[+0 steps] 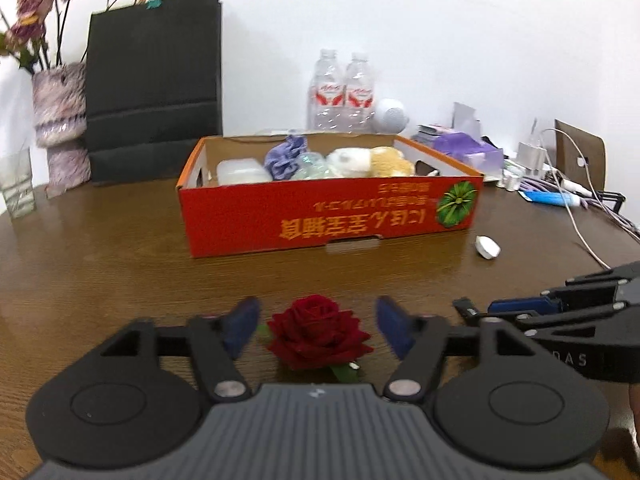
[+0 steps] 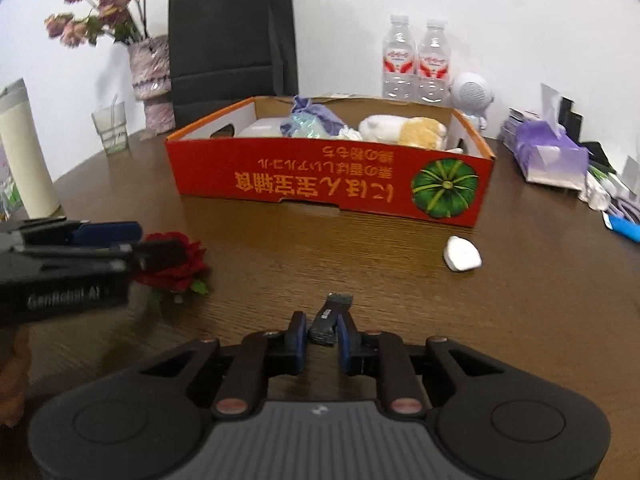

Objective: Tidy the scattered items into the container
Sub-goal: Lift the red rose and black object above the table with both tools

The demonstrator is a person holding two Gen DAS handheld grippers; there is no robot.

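Note:
A red rose (image 1: 316, 332) lies on the brown table between the wide-apart fingers of my left gripper (image 1: 316, 326), which is open; neither pad touches it. The right wrist view shows the same rose (image 2: 176, 268) under the left gripper (image 2: 156, 246). My right gripper (image 2: 322, 340) is shut on a small dark clip-like item (image 2: 330, 314) that sticks out past its tips, seen from the side as the dark item (image 1: 466, 307). Beyond stands the red cardboard box (image 1: 320, 220), also the box (image 2: 300, 184), holding a plush toy (image 1: 372, 162), purple cloth and a plastic tub. A small white object (image 2: 462, 254) lies near its right corner.
A black paper bag (image 1: 156, 80), a vase of dried flowers (image 1: 60, 112) and a glass (image 1: 16, 184) stand at the back left. Two water bottles (image 1: 344, 92), a white speaker, a purple tissue pack (image 2: 548, 156) and cables crowd the back right. A white tumbler (image 2: 28, 152) stands far left.

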